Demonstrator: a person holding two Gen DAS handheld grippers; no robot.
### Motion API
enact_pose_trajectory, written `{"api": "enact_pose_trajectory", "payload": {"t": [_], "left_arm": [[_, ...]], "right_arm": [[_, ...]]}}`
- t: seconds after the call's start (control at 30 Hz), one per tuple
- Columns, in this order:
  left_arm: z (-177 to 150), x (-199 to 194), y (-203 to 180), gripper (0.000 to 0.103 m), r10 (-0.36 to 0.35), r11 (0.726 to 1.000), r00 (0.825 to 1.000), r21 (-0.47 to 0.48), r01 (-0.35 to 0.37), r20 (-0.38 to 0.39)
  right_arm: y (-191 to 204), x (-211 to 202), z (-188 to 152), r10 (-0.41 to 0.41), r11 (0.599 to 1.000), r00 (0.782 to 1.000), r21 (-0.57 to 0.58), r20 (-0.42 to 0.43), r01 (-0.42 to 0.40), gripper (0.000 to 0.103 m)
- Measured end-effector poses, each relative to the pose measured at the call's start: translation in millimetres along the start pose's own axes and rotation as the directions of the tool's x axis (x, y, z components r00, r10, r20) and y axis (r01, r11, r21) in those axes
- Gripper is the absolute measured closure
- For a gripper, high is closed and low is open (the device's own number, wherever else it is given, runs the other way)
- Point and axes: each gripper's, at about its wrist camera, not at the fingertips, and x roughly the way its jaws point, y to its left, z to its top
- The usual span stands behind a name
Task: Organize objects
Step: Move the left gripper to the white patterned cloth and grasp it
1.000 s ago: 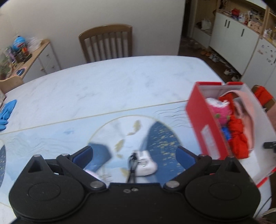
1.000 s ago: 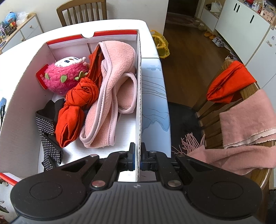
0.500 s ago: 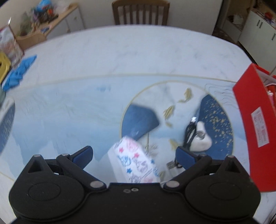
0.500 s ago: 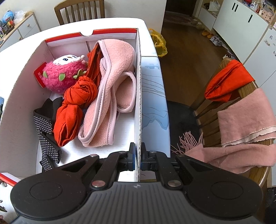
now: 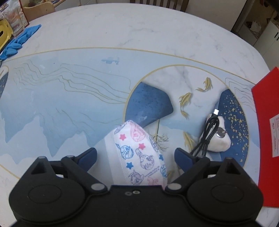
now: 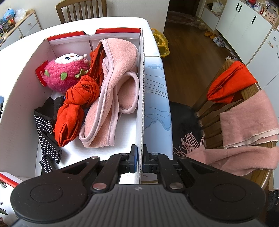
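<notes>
My left gripper (image 5: 135, 154) is open, low over the table, with a white cartoon-print face mask (image 5: 139, 153) lying between its fingers. A white earbud-like case with a coiled black USB cable (image 5: 211, 135) lies just right of the right finger. My right gripper (image 6: 139, 161) is shut on the right wall of the red-and-white cardboard box (image 6: 142, 97). The box holds a pink plush toy (image 6: 64, 73), a red cloth (image 6: 75, 106), a pink fleece item (image 6: 115, 97) and a black dotted item (image 6: 46, 129). The box's red outer side (image 5: 266, 132) shows in the left wrist view.
The table (image 5: 122, 35) has a blue and marble print. A blue cloth (image 5: 19, 41) lies at its far left edge. A chair (image 6: 244, 111) draped with red and pink cloths stands right of the box. Another chair (image 6: 82, 10) stands behind the table.
My left gripper has swung left and down from the box toward the mask, which now lies between its open fingers. My right gripper has kept its hold on the box wall.
</notes>
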Motion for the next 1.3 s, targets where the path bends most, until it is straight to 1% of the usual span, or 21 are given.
{"api": "enact_pose_trajectory", "payload": {"t": [0.13,0.2,0.37,0.5,0.6,0.63,0.73,0.8,0.9,0.97,1.07,1.3], "left_arm": [[-1.4,4.4,0.0,0.015,0.016,1.0,1.0,-0.018,-0.016,-0.009],[-2.1,6.0,-0.4,0.022,0.019,1.0,1.0,-0.022,-0.019,-0.019],[-2.9,4.4,-4.3,0.027,0.031,0.999,0.999,-0.016,-0.031,-0.011],[-1.4,1.5,-7.4,0.036,0.033,0.999,0.999,-0.011,-0.033,-0.005],[-1.1,-1.7,-10.6,0.048,0.031,0.999,1.0,-0.009,-0.031,-0.002],[-1.1,-1.9,-11.5,0.049,0.03,1.0,1.0,-0.008,-0.03,-0.003],[-1.6,-3.0,-12.3,0.061,0.028,0.999,1.0,-0.016,-0.028,-0.003],[-1.6,-4.1,-11.6,0.076,0.017,1.0,1.0,-0.025,-0.017,-0.004],[-1.6,-5.6,-12.9,0.085,-0.006,0.999,1.0,-0.033,0.005,-0.007],[-2.0,-9.4,-15.5,0.088,-0.011,1.0,1.0,-0.024,0.011,0.001],[-2.3,-17.3,-20.0,0.091,-0.02,1.0,1.0,-0.013,0.02,0.008],[-2.0,-53.3,-41.1,0.091,-0.065,0.997,0.997,0.05,0.063,0.041]], "right_arm": [[0.4,-0.3,-0.5,0.0,1.0,1.0,-0.004,0.001,0.0,0.099],[0.6,-0.5,-0.4,0.0,1.0,1.0,-0.005,0.001,0.0,0.099],[0.4,-0.4,-0.6,0.002,1.0,1.0,-0.006,0.001,-0.002,0.099],[0.3,-0.5,-0.7,0.002,1.0,1.0,-0.008,0.001,-0.002,0.099],[0.3,-0.5,-1.0,0.004,1.0,1.0,-0.007,0.001,-0.004,0.099],[0.5,-0.2,-0.8,0.004,1.0,1.0,-0.008,0.001,-0.004,0.099],[0.5,-0.3,-0.9,0.004,1.0,1.0,-0.009,0.001,-0.004,0.099],[0.5,-0.1,-0.6,0.006,1.0,1.0,-0.009,0.002,-0.006,0.099],[0.7,0.2,-0.4,0.007,1.0,1.0,-0.008,0.003,-0.007,0.099],[0.5,0.2,-0.4,0.008,1.0,1.0,-0.008,0.003,-0.008,0.099],[0.8,0.6,0.2,0.008,1.0,1.0,-0.009,0.005,-0.008,0.099],[1.8,0.5,0.4,0.011,1.0,1.0,-0.011,0.007,-0.011,0.099]]}}
